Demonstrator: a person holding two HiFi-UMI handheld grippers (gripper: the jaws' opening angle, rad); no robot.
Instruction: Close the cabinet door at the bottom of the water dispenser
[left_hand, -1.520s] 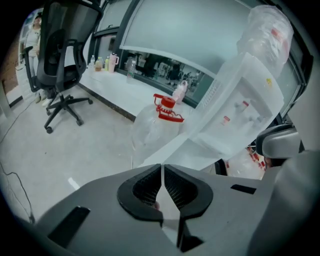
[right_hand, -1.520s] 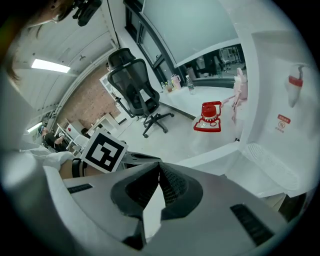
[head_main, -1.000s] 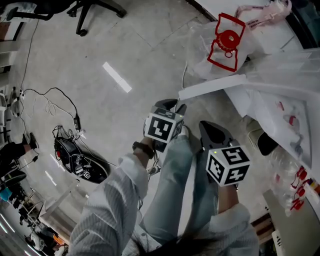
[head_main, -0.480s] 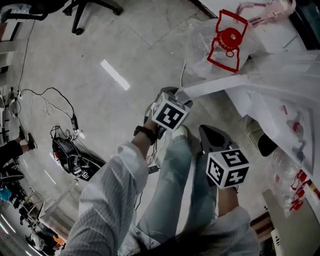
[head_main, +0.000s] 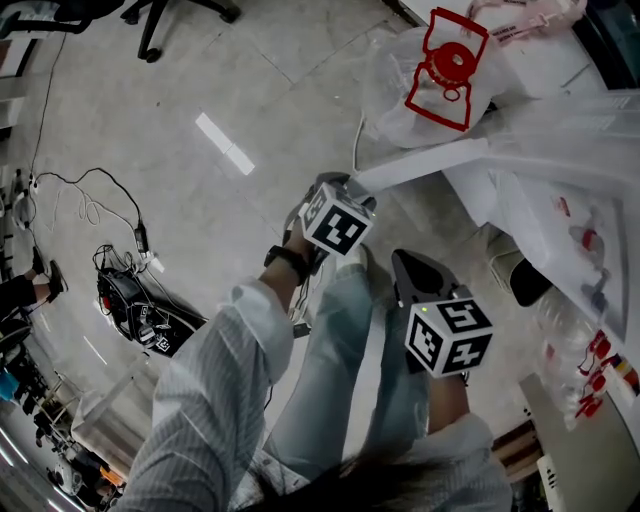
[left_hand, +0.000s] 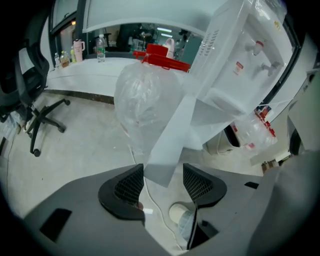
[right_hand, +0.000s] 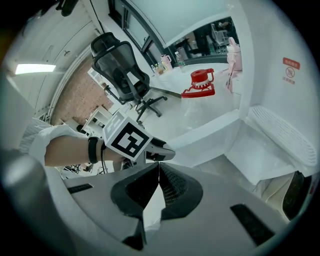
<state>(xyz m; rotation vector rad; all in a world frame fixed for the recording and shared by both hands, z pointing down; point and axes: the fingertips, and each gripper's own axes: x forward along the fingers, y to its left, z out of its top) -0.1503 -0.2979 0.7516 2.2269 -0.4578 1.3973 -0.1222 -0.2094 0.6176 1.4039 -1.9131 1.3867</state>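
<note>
At the free end of the cabinet door (head_main: 425, 165), low down beside the water dispenser (head_main: 545, 215), the left gripper (head_main: 348, 190) has come up from where it hung a second ago, lower and short of the panel; half a second ago it was just reaching that end, and since then it has barely shifted. The left gripper view shows what the move achieved: the jaws are spread and the bottom corner of the open door (left_hand: 172, 135) now stands between them, with the dispenser (left_hand: 240, 55) rising behind it and a clear plastic bag (left_hand: 145, 100) on the floor beyond the door. A gap seems to remain on either side of the panel, though the wide-angle view makes it hard to say whether a pad is already brushing it. The right gripper (head_main: 402, 262) has stayed roughly where it was, nearer the person's knees and apart from the door; in its own view the jaws are pressed together on nothing, and it looks across at the left gripper (right_hand: 160, 150) against the white panel (right_hand: 210, 130). The door itself hangs as wide open as before, so the closing has not begun. Approach looks finished, and the next step is probably either to pinch the edge or simply to push the panel round toward the dispenser's body. A paper cup (left_hand: 180, 215) lies on the floor just under the left claw but seems out of the door's swing.
</note>
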